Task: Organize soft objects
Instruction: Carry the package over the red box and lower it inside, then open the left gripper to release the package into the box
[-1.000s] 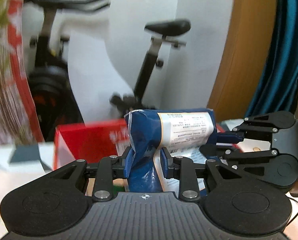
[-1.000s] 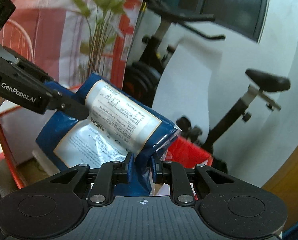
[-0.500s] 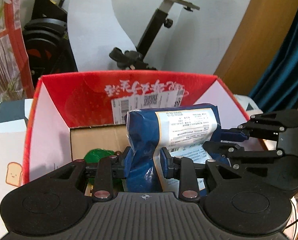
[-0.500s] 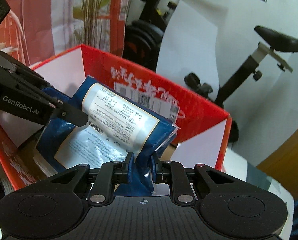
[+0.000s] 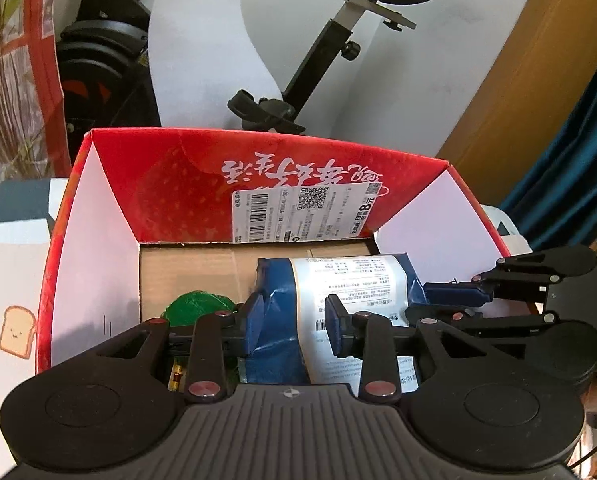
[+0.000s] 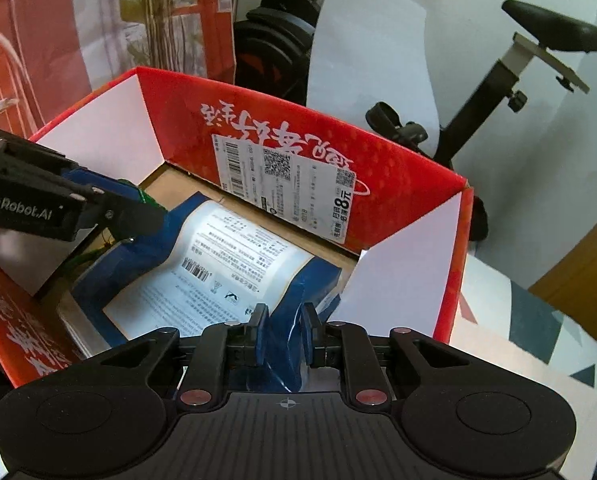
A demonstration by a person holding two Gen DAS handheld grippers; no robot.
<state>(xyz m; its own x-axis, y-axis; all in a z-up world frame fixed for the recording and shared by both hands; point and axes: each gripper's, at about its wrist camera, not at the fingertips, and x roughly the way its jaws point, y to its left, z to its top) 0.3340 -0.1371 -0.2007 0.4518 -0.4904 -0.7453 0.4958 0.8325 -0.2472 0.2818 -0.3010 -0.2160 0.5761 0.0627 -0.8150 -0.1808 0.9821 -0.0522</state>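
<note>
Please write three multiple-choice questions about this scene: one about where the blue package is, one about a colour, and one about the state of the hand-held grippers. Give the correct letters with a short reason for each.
1. Where is the blue package?
A. inside the red box
B. on the bike seat
C. on the floor

2. What colour is the object beside the package in the red box?
A. yellow
B. green
C. white

3. How is the package held?
A. by neither hand-held gripper
B. by the left only
C. by both

Answers:
1. A, its body lies below the box walls.
2. B, a green object sits left of it.
3. C, the left hand-held gripper and right hand-held gripper each pinch an end.
</note>
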